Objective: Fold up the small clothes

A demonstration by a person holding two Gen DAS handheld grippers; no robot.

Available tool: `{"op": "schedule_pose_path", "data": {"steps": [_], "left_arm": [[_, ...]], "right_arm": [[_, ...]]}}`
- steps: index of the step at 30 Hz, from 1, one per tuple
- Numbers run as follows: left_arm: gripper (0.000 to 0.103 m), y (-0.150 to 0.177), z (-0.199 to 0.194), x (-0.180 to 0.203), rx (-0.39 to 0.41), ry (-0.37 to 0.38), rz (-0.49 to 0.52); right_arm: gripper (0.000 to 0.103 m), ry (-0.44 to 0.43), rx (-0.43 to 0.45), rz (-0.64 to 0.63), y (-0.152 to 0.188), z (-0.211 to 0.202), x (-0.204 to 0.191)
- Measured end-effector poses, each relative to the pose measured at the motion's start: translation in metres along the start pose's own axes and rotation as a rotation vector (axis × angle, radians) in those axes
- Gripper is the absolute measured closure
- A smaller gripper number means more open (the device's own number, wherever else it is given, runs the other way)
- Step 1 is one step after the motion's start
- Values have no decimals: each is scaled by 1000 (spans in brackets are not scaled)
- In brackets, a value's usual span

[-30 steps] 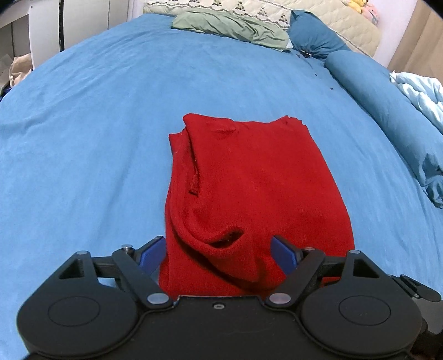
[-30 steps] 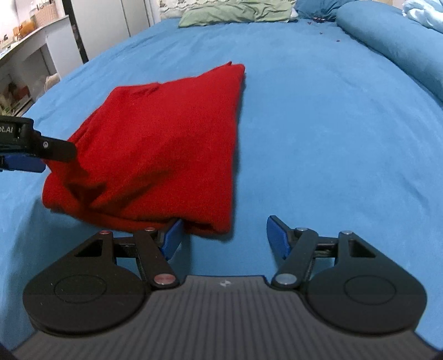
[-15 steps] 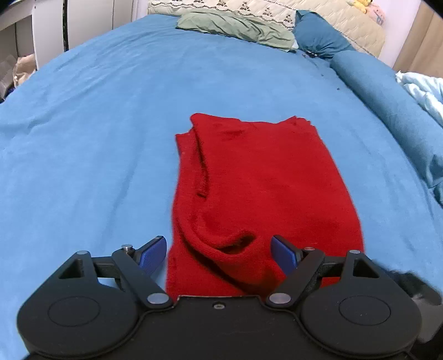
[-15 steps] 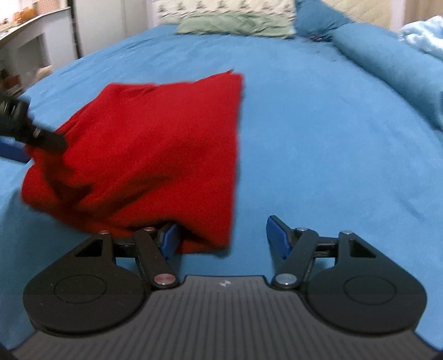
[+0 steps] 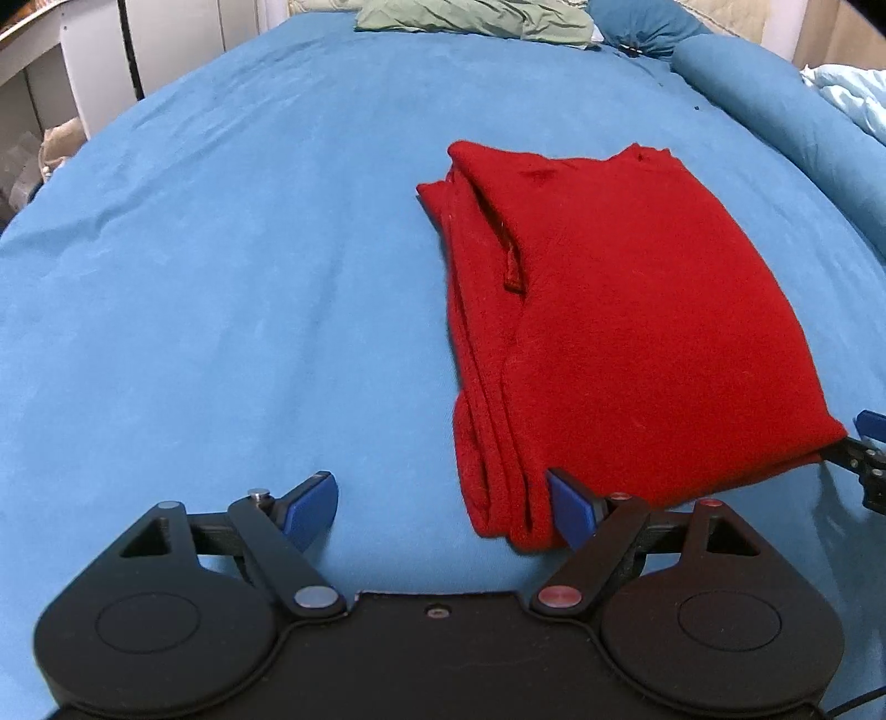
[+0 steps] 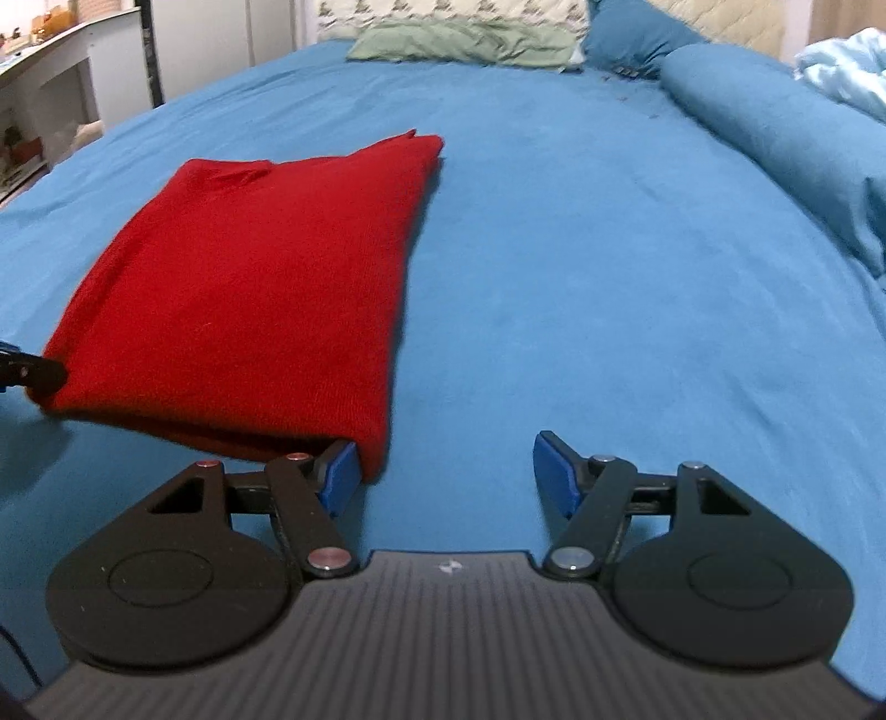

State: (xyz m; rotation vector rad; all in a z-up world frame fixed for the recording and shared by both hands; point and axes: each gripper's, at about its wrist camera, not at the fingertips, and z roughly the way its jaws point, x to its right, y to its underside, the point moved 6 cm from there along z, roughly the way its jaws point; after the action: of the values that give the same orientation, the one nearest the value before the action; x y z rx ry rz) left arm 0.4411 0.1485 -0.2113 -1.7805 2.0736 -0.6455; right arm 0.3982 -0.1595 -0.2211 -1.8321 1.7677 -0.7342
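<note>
A folded red knit garment [image 5: 620, 310] lies flat on the blue bedsheet [image 5: 221, 277]. It also shows in the right wrist view [image 6: 260, 288]. My left gripper [image 5: 443, 509] is open and empty at the garment's near left corner, its right fingertip [image 5: 570, 509] touching the cloth edge. My right gripper [image 6: 446, 471] is open and empty at the garment's near right corner, its left fingertip [image 6: 339, 473] against the fold. The right gripper's tip shows at the right edge of the left wrist view [image 5: 869, 443].
A green pillow [image 6: 465, 41] and a blue pillow [image 6: 637, 33] lie at the head of the bed. A rolled blue duvet [image 6: 786, 133] runs along the right side, with a light blue blanket [image 6: 847, 61] behind it. White furniture [image 5: 111, 61] stands beyond the left edge.
The garment's near end has settled flat on the sheet. My left gripper has moved left, off the garment's middle to its corner. My right gripper has stayed at the right corner.
</note>
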Motion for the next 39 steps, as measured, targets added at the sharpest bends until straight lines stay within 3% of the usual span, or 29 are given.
{"op": "schedule_pose_path", "data": {"steps": [3, 6, 10, 15, 21, 24, 27, 31, 34, 39], "left_arm": [[18, -17, -25, 1, 43, 22, -18], [5, -50, -47, 3, 116, 39, -2], [4, -88, -33, 4, 88, 105, -14], [4, -110, 18, 4, 4, 171, -62], [10, -116, 54, 12, -64, 209, -161], [24, -110, 64, 15, -83, 180, -140], [43, -108, 69, 19, -91, 225, -148], [64, -112, 65, 27, -87, 195, -123], [75, -119, 48, 34, -75, 197, -119], [79, -120, -2, 59, -9, 255, -98]], "right_arm": [[19, -39, -14, -18, -10, -21, 8], [12, -93, -5, -11, -36, -45, 19], [0, -244, -25, 98, -93, -59, 38], [0, -338, -155, 108, -135, -17, 31], [1, -429, -296, 198, -126, 62, 9], [18, -439, -319, 235, -123, 86, 3], [31, -472, -340, 270, -120, 98, 1], [60, -483, -336, 272, -119, 101, -3], [64, -478, -292, 246, -125, 89, -5], [65, -514, -214, 257, -136, 44, 8]]}}
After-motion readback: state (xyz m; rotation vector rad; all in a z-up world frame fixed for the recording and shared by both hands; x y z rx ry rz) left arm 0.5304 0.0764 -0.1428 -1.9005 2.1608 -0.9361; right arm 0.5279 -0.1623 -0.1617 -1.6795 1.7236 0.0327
